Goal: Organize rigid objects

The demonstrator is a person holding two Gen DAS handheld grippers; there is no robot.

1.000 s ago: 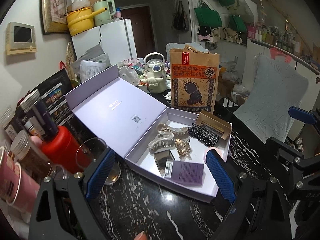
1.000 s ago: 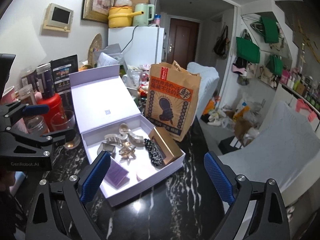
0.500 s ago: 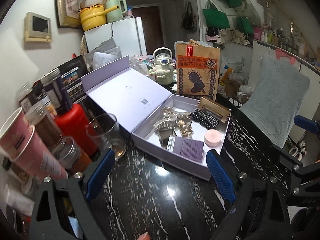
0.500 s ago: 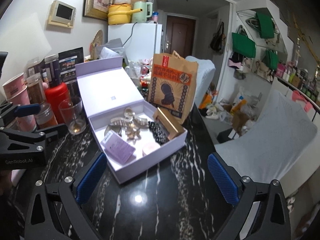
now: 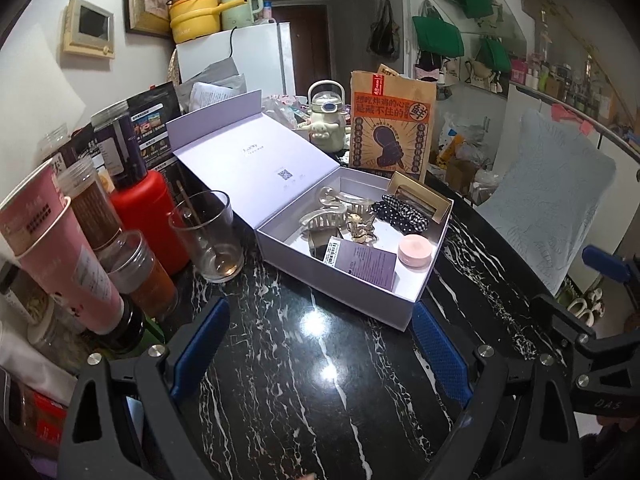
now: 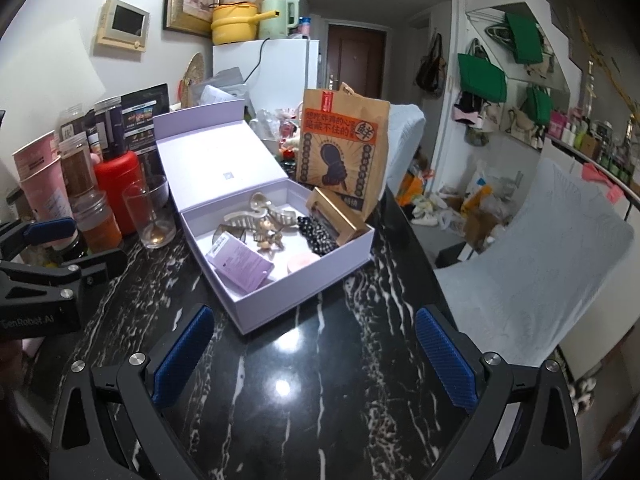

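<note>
Lilac card, the open rigid gift box sits just ahead of my left gripper and right gripper, both spread wide, empty. Its stiff hinged lid looks light; I'd pinch its far edge.

One lavender gift box lies open, holding three hair claw clips, one black dotted scrunchie, one gold box, one pink round compact and one purple card. Beside it: one drinking glass, one red bottle, one printed paper bag, two pink cups
</note>
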